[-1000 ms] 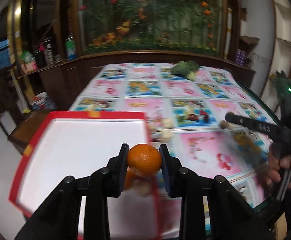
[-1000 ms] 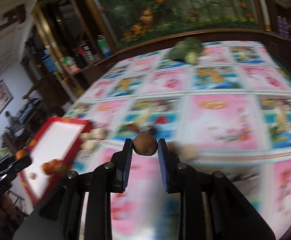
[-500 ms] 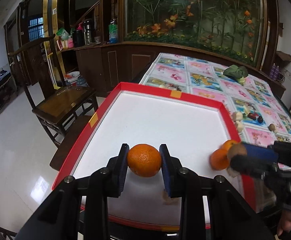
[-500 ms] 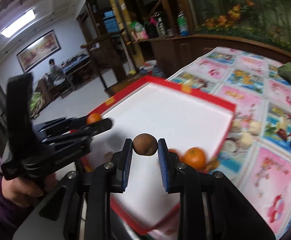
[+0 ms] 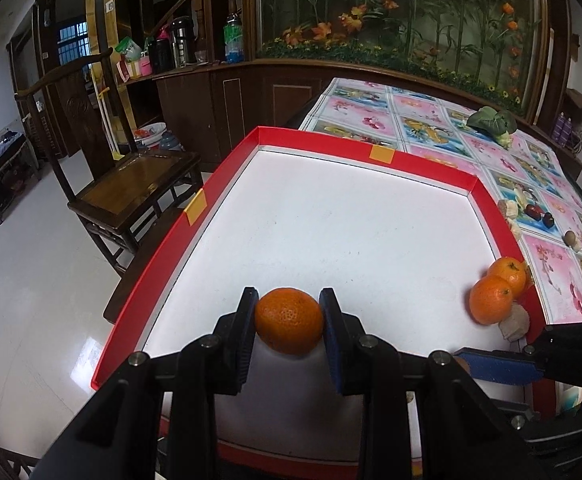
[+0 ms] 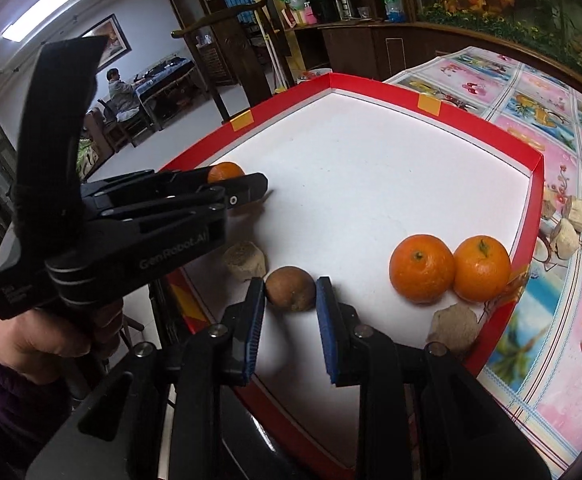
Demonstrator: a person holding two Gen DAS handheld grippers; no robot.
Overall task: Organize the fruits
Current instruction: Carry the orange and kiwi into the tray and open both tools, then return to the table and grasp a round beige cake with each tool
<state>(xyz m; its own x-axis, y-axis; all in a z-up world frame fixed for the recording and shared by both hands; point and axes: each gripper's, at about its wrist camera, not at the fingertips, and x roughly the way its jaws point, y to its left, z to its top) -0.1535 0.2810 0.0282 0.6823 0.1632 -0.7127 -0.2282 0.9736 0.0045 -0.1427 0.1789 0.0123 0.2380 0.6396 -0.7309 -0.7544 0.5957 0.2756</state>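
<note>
While L tongs grip orange | R tongs grip kiwi, R view only

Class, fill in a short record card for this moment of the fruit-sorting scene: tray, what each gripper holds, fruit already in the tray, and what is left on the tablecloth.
tray: red-rimmed white tray on a floral tablecloth
left gripper: shut on an orange, over the tray
right gripper: shut on a brown kiwi-like fruit, over the tray
fruit in tray: two oranges touching, near the right rim
on tablecloth: leafy greens, small dark fruits
</note>
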